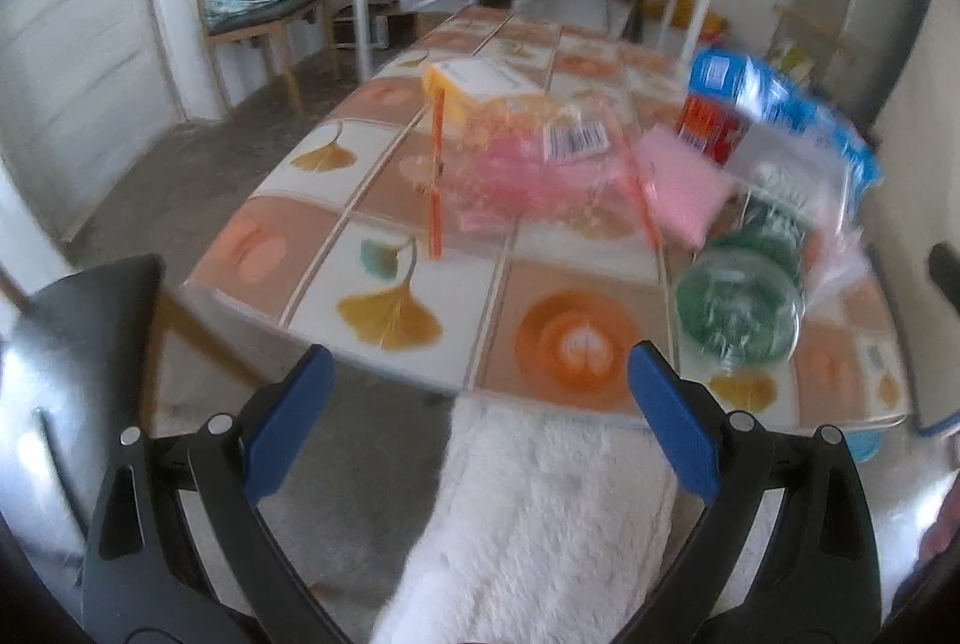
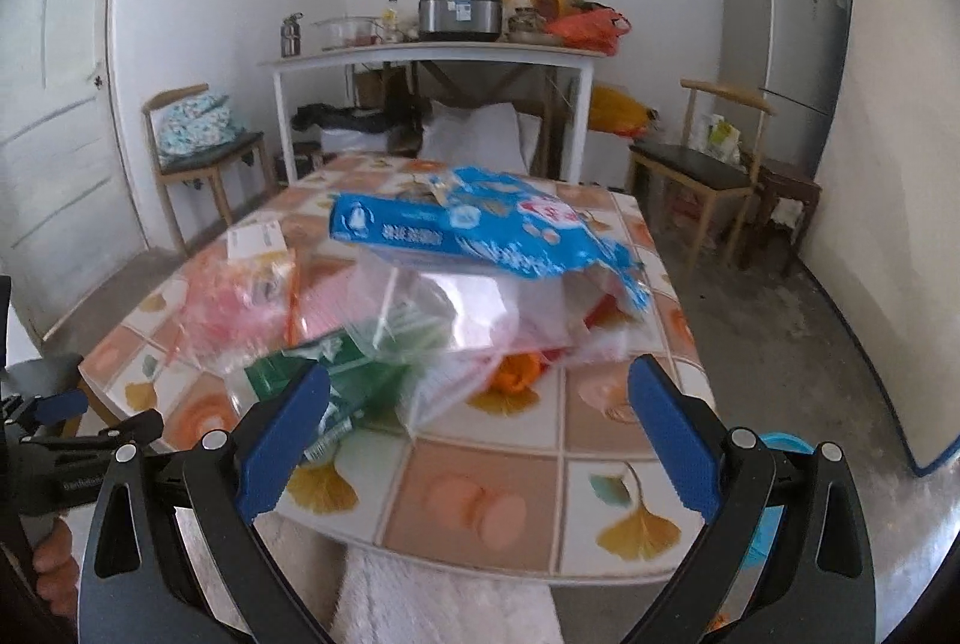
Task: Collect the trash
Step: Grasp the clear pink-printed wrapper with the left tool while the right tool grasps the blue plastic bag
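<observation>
Two blue-padded fingers of the left claw (image 1: 480,392) stand wide apart with nothing between them, hovering just off the near edge of the surface (image 1: 576,344), which wears a glossy cloth of square tiles printed with ginkgo leaves and orange rounds. Below the claw lies something white and fluffy (image 1: 540,524). On the surface ahead, well beyond the fingertips, sprawls a crinkled clear-pink plastic wrapper (image 1: 528,152) with orange strips and a barcode label. To its right sit a flat pink pad (image 1: 684,188), a green ribbed clear plastic piece (image 1: 738,308) near the right fingertip, and a blue-and-white crumpled bag (image 1: 780,104) above it. The view is blurred.

From the right wrist, the right claw (image 2: 480,392) is likewise spread wide and empty, held over the near part of the surface (image 2: 480,494). Just ahead of its fingers, between them, lies the blue-and-white crumpled bag (image 2: 480,230) atop a limp clear film (image 2: 474,308). Green printed wrapping (image 2: 354,374) lies just beside the left fingertip, and the pink wrapper (image 2: 234,296) is farther left. At the left edge, a hand (image 2: 51,566) grips the other tool.
</observation>
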Available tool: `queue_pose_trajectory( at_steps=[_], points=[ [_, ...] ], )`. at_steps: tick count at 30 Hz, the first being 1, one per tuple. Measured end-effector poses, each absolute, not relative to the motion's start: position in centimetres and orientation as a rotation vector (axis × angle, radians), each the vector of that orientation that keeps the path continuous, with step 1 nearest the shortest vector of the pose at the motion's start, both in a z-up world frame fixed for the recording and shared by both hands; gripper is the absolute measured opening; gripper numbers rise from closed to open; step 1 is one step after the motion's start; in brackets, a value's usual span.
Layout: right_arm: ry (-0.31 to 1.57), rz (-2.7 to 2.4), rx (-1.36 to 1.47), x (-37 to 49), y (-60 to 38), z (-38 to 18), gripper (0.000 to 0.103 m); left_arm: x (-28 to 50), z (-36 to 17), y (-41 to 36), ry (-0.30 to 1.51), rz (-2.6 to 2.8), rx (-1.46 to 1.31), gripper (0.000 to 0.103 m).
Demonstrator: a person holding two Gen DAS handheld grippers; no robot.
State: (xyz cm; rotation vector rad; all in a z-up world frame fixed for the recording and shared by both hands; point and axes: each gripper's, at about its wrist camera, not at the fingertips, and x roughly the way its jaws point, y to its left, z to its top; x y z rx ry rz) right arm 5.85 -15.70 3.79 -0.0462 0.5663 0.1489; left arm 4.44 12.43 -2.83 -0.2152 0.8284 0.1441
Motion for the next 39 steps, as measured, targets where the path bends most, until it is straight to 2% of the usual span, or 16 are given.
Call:
queue_pose_trajectory(
  at_steps=[3,6,16,17,18,19,25,30,33,39],
  points=[
    [0.581,0.157,-0.05,6.5,-15.3,3.7,0.097,4.3,-2.8,15.6,0.746,0.085,-0.368,0.094],
    [0.576,0.16,-0.07,6.6,-14.9,3.5,0.097,4.7,-2.5,17.2,0.68,0.069,-0.39,0.094],
    [0.626,0.151,-0.091,8.4,-15.2,1.5,0.097,12.6,-3.7,22.0,0.737,-0.048,-0.539,0.094],
    [0.63,0.149,-0.088,8.6,-15.4,1.4,0.097,13.7,-4.0,22.1,0.742,-0.076,-0.542,0.09],
    [0.634,0.148,-0.085,8.8,-15.5,1.2,0.097,14.7,-4.3,22.1,0.757,-0.097,-0.544,0.079],
    [0.639,0.147,-0.082,8.9,-15.7,1.0,0.097,15.3,-4.7,22.3,0.778,-0.102,-0.55,0.073],
    [0.656,0.139,-0.059,9.5,-16.5,0.5,0.097,19.0,-7.0,22.9,0.871,-0.151,-0.634,0.046],
    [0.65,0.134,-0.051,9.3,-16.8,0.8,0.097,19.2,-7.6,22.9,0.891,-0.175,-0.659,0.017],
    [0.644,0.133,-0.047,9.0,-17.0,1.0,0.097,18.4,-7.5,22.7,0.876,-0.193,-0.678,0.008],
    [0.579,0.108,-0.071,8.1,-17.8,2.5,0.097,15.3,-6.0,22.9,0.81,-0.203,-0.692,0.005]
  ],
)
